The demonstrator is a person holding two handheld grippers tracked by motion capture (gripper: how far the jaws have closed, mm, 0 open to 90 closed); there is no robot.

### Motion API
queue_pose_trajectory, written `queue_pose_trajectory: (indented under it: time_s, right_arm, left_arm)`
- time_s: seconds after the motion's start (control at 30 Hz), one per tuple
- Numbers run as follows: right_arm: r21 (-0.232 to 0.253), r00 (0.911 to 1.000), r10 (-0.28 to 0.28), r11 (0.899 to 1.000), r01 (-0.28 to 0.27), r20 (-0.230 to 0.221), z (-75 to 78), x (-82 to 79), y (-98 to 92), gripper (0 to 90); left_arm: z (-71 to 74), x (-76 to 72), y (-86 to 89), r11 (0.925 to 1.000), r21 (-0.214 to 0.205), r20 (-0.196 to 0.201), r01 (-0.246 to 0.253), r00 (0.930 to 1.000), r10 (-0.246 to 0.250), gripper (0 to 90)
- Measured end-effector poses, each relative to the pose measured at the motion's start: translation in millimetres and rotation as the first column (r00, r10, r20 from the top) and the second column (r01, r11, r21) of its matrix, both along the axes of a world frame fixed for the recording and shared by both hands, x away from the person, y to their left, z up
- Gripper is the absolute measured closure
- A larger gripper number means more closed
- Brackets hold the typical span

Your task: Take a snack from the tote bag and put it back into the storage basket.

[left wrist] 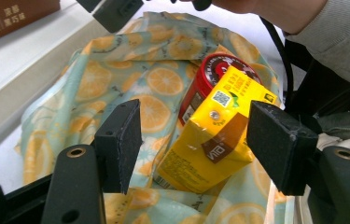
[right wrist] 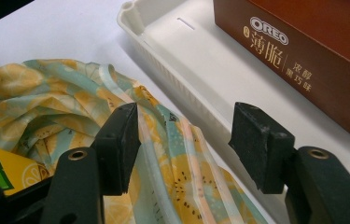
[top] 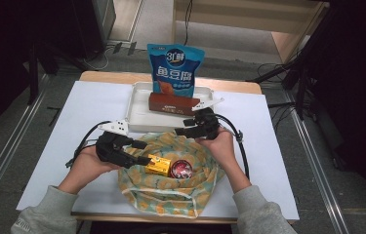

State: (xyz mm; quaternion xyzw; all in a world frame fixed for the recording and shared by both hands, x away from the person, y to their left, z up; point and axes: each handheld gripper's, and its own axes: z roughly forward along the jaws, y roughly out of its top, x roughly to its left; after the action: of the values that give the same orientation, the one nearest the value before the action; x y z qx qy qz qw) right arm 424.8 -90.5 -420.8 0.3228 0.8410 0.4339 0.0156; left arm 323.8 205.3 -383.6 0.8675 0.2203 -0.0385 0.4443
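As we looked along the left gripper, the yellow drink carton with the brown band lay between its two black jaws, nearer the right one, but the pads did not press on it, so we judged these tongs open. The carton rested inside the soft cloth bag printed with orange slices, and its long axis ran from about seven o'clock up to one o'clock in the left gripper view. Just behind it, at about twelve o'clock, stood the round red can, touching it. In the high view the left gripper was clearly the nearer one to the carton.

The right gripper was also open, with the folded rim of the bag beside its left jaw and the white plastic tray at one o'clock. We could not tell if that jaw touched the cloth. The lower end of the carton was hidden in the folds, and the brown biscuit box was cut off by the frame.
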Motion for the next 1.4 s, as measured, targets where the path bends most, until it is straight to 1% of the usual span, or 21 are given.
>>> queue_pose_trajectory:
  time_s: [0.2,0.23,0.27,0.33,0.53,0.67,0.73,0.77,0.8,0.83,0.87,0.9,1.0,1.03,1.1,1.23,1.33,1.4]
  right_arm:
    - [0.003,1.0000,-0.005,1.000,0.005,0.000,0.7,0.2,-1.0,42.5]
    - [0.005,1.0000,-0.006,1.000,0.006,-0.001,0.6,0.3,-1.0,42.5]
    - [0.005,1.0000,-0.007,1.000,0.007,-0.002,0.5,0.3,-0.9,42.5]
    - [0.004,1.0000,-0.008,1.000,0.008,-0.005,0.3,0.3,-0.9,42.5]
    - [0.003,0.9999,-0.009,1.000,0.009,-0.005,-0.1,0.4,-0.9,42.5]
    - [0.003,0.9999,-0.009,1.000,0.009,-0.005,-0.2,0.4,-0.9,42.5]
    - [0.002,0.9999,-0.009,1.000,0.009,-0.004,-0.2,0.4,-1.0,42.5]
    - [0.002,1.0000,-0.009,1.000,0.009,-0.005,-0.4,0.5,-1.0,42.5]
    - [-0.002,1.0000,-0.008,1.000,0.008,-0.003,-0.7,0.4,-0.8,42.5]
    - [-0.004,1.0000,-0.005,1.000,0.005,-0.003,-1.1,0.5,-0.5,42.5]
    - [-0.006,1.0000,-0.004,1.000,0.004,-0.004,-1.4,0.6,-0.2,42.5]
    - [-0.006,1.0000,-0.004,1.000,0.004,-0.004,-1.5,0.5,0.1,42.5]
    - [-0.005,1.0000,-0.002,1.000,0.002,-0.001,-1.0,0.2,0.3,42.5]
    - [-0.004,1.0000,-0.003,1.000,0.003,-0.001,-1.0,0.3,0.1,42.5]
    - [-0.005,1.0000,-0.003,1.000,0.003,-0.002,-1.5,0.6,0.0,42.5]
    - [-0.006,1.0000,-0.001,1.000,0.001,0.001,-1.6,0.2,0.7,42.5]
    - [-0.003,1.0000,0.000,1.000,0.000,0.001,-1.2,0.3,0.4,42.5]
    - [-0.003,1.0000,-0.002,1.000,0.002,-0.004,-1.2,0.3,0.2,42.5]
  left_arm:
    - [-3.7,-3.5,-7.2,0.9988,0.017,-0.001,0.045,0.9990,-0.045,35.4]
    - [-4.9,-3.4,-8.0,0.9987,0.020,-0.006,0.047,0.9989,-0.047,35.0]
    - [-7.0,-3.1,-9.4,0.9986,0.018,-0.020,0.051,0.9986,-0.050,34.4]
    - [-9.6,-2.9,-10.9,0.9981,0.018,-0.027,0.058,0.9980,-0.058,33.7]
    - [-15.1,-3.4,-16.0,0.9965,0.015,-0.032,0.082,0.9961,-0.082,33.5]
    - [-18.9,-4.4,-20.6,0.9948,0.023,-0.024,0.099,0.9948,-0.099,33.2]
    - [-20.6,-3.9,-21.7,0.9953,0.015,-0.028,0.096,0.9950,-0.095,33.2]
    - [-22.4,-4.0,-23.1,0.9950,0.033,-0.027,0.094,0.9953,-0.093,33.4]
    - [-25.5,-4.1,-25.3,0.9933,0.050,-0.025,0.104,0.9944,-0.103,35.3]
    - [-28.3,-4.8,-27.9,0.9919,0.073,-0.027,0.104,0.9944,-0.102,35.3]
    - [-30.4,-5.3,-30.4,0.9897,0.099,-0.016,0.104,0.9946,-0.103,37.0]
    - [-31.7,-5.7,-32.0,0.9886,0.106,-0.011,0.107,0.9943,-0.106,37.8]
    - [-30.5,-4.9,-30.6,0.9892,0.095,-0.001,0.111,0.9938,-0.112,40.5]
    - [-30.3,-4.8,-30.1,0.9905,0.093,-0.002,0.101,0.9949,-0.101,42.0]
    - [-30.4,-3.8,-29.6,0.9911,0.090,-0.004,0.098,0.9952,-0.098,43.0]
    - [-28.9,-3.6,-29.4,0.9909,0.101,0.010,0.088,0.9959,-0.090,45.0]
    - [-28.0,-3.2,-28.5,0.9911,0.105,0.011,0.082,0.9964,-0.084,46.0]
    - [-27.3,-3.1,-28.0,0.9922,0.104,0.008,0.069,0.9975,-0.070,46.8]
